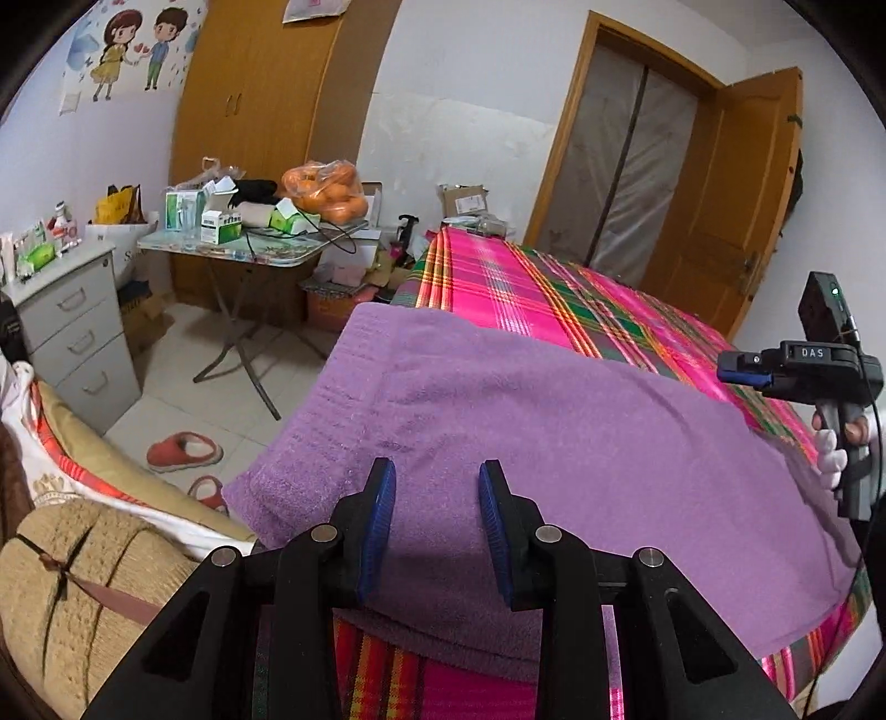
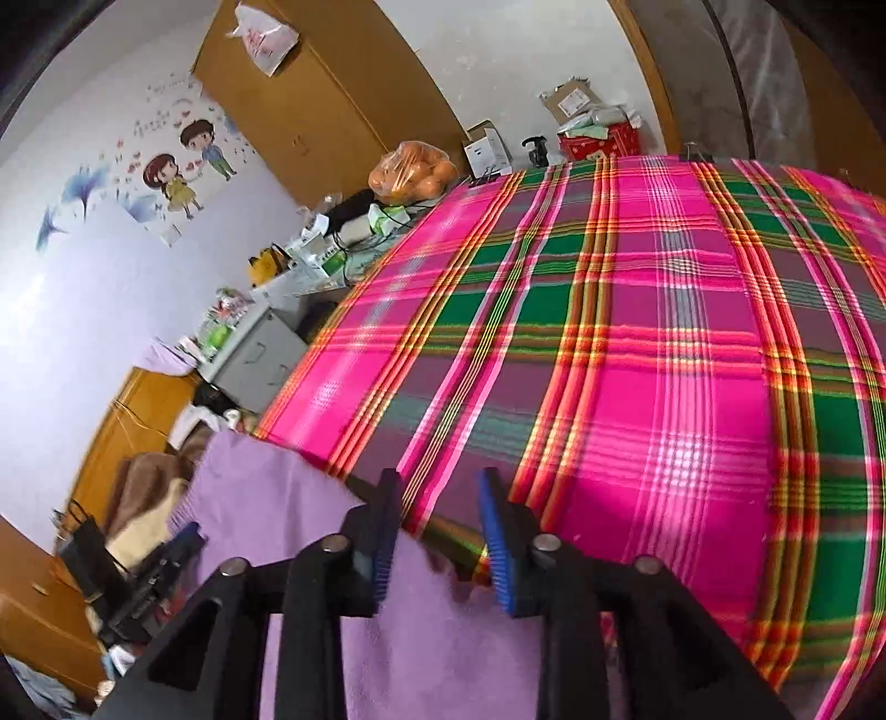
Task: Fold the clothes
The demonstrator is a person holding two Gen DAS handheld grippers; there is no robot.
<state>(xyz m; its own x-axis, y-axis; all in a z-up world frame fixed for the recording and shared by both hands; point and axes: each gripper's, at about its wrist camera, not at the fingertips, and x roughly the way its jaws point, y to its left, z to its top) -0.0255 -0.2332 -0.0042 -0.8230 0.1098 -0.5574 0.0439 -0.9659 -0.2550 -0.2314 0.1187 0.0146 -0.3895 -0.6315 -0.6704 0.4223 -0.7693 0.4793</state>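
Purple towel (image 1: 554, 421) flat on plaid bedspread (image 2: 637, 343)

A home bedroom: a bed (image 1: 554, 293) under a plaid sheet, a wooden wardrobe (image 1: 260, 83) behind it, slippers (image 1: 185, 451) on the tile floor beside it, cartoon stickers (image 1: 135, 47) left of the wardrobe.

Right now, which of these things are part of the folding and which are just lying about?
Part of the job: purple towel; left claw; right claw; plaid bedsheet underneath.

Lying about: bag of oranges; red slippers; drawer cabinet; folding table.
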